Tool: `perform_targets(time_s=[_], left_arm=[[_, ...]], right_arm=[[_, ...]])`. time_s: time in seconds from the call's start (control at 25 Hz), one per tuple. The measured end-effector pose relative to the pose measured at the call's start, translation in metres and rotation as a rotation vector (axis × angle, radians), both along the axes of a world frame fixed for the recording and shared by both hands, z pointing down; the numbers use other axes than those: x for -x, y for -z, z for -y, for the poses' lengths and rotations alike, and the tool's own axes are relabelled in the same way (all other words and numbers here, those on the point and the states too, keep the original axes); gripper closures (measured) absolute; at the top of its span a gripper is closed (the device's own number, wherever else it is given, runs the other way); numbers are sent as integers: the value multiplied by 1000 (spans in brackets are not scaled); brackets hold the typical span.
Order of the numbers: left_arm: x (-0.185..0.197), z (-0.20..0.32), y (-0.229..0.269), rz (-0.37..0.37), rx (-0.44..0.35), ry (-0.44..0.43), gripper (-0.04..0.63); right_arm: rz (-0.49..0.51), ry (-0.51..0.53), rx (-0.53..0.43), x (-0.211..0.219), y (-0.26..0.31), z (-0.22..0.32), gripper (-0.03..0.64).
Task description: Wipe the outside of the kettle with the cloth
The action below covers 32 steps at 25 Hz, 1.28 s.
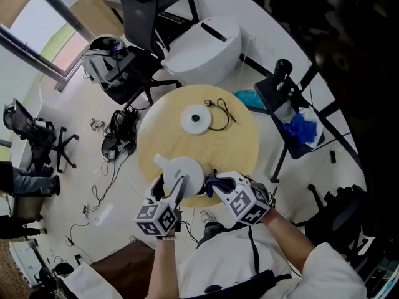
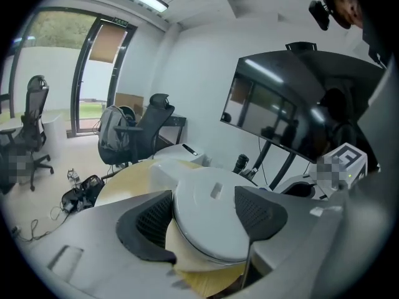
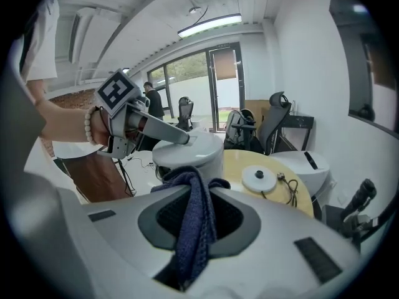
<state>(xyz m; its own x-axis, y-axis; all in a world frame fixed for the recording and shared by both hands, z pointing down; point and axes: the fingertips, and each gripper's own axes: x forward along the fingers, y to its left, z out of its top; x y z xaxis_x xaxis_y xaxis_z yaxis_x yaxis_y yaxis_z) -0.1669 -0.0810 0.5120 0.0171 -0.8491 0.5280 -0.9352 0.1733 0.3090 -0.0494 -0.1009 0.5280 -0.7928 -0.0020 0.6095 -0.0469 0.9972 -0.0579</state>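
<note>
The white kettle (image 1: 187, 169) stands near the front edge of the round wooden table (image 1: 244, 143), its spout pointing to the back left. My left gripper (image 1: 171, 183) is around its top. In the left gripper view the lid (image 2: 212, 220) fills the gap between the two dark pads (image 2: 149, 220), which lie against it. In the right gripper view one left finger (image 3: 163, 129) rests across the lid of the kettle (image 3: 190, 157). My right gripper (image 1: 216, 183) is just right of the kettle, shut on a dark blue cloth (image 3: 196, 229) that hangs from its jaws.
The kettle's round base (image 1: 197, 119) with its black cord (image 1: 222, 114) lies at the table's middle. Office chairs (image 1: 134, 17) and a white rounded unit (image 1: 206, 45) stand behind the table. At the right is a black stand with blue things on it (image 1: 300, 128).
</note>
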Motion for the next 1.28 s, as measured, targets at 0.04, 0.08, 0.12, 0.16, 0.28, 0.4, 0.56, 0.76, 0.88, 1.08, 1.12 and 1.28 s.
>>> perform_targets(time_s=[0.04, 0.08, 0.12, 0.16, 0.28, 0.4, 0.56, 0.76, 0.88, 1.08, 1.12, 1.28], left_arm=[[-1, 0, 0, 7, 1, -17, 291], [-1, 0, 1, 12, -2, -37, 295], [-2, 1, 2, 17, -10, -62, 296], [-3, 1, 3, 20, -20, -92, 296], [-3, -1, 6, 14, -33, -190, 298], [-6, -1, 7, 9, -31, -260, 296], [-6, -1, 8, 5, -40, -321, 293], [-8, 0, 9, -4, -51, -385, 291], [-7, 1, 9, -13, -55, -409, 290], [-4, 1, 8, -16, -52, -450, 288], [-4, 1, 8, -15, -51, -459, 288], [-6, 3, 7, -8, -55, -491, 287]], right_arm=[[2, 6, 1, 1, 0, -1, 549], [4, 14, 3, 2, 1, -3, 549], [6, 27, 6, 2, 2, -4, 549], [7, 43, 8, 3, 3, -7, 550], [17, 102, 9, 2, 6, -19, 549], [39, 114, 12, 0, 11, -24, 549], [28, 87, 24, 2, -3, -27, 549], [-122, 13, 132, -1, -91, -22, 549], [-210, -8, 191, 1, -136, -20, 549], [-290, -13, 252, 3, -177, -18, 549], [-290, -18, 264, 4, -179, -17, 549], [-266, -30, 263, 4, -171, -16, 551]])
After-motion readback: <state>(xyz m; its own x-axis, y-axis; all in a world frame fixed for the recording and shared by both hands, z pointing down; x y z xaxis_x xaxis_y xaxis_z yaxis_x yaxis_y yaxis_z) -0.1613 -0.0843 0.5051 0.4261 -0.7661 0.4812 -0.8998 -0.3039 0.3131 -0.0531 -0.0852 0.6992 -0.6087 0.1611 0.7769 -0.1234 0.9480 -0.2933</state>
